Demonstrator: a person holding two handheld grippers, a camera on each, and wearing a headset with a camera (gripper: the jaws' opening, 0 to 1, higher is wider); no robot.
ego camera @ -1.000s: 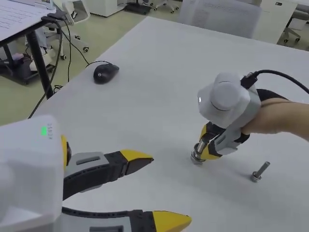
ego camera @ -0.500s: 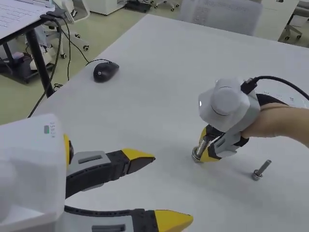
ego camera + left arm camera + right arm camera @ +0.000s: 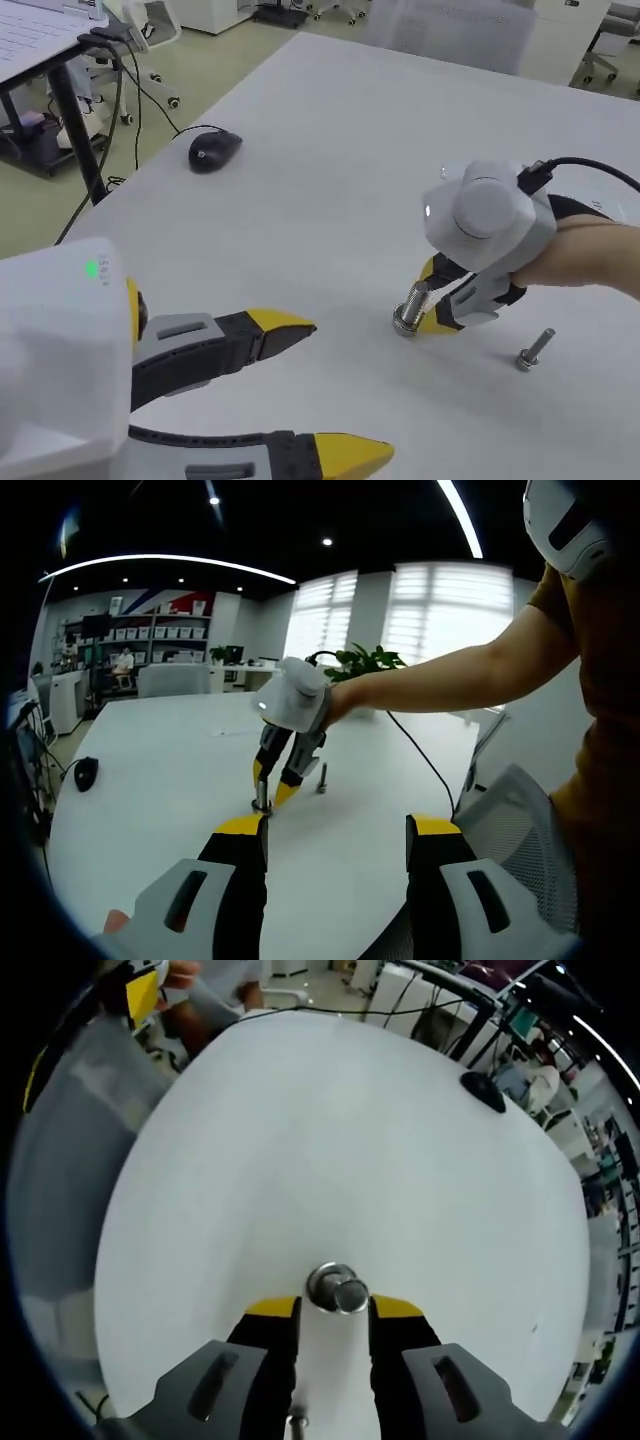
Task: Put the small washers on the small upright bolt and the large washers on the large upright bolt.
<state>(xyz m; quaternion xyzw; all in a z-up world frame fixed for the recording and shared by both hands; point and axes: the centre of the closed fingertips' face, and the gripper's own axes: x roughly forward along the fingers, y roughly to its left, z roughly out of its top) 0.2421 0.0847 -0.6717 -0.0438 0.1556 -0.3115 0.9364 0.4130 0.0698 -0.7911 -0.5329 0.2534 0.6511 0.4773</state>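
I count two bolts on the worktop (image 3: 330, 150): a large bolt (image 3: 408, 312) at the spread jaws of my right gripper (image 3: 435, 318), and a small bolt (image 3: 533, 350) nearby. My left gripper (image 3: 325, 395) has its jaws spread too, empty.

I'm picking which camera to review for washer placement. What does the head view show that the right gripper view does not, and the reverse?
Head view: the large bolt side-on and upright, the small bolt apart from it, the right gripper from outside, and the left gripper with jaws open. Right gripper view: the large bolt end-on, a ring around its shank (washer or bolt head, I cannot tell), just ahead of the open jaws. Both: the large bolt, the right gripper's yellow jaw tips, the mouse and the white table.
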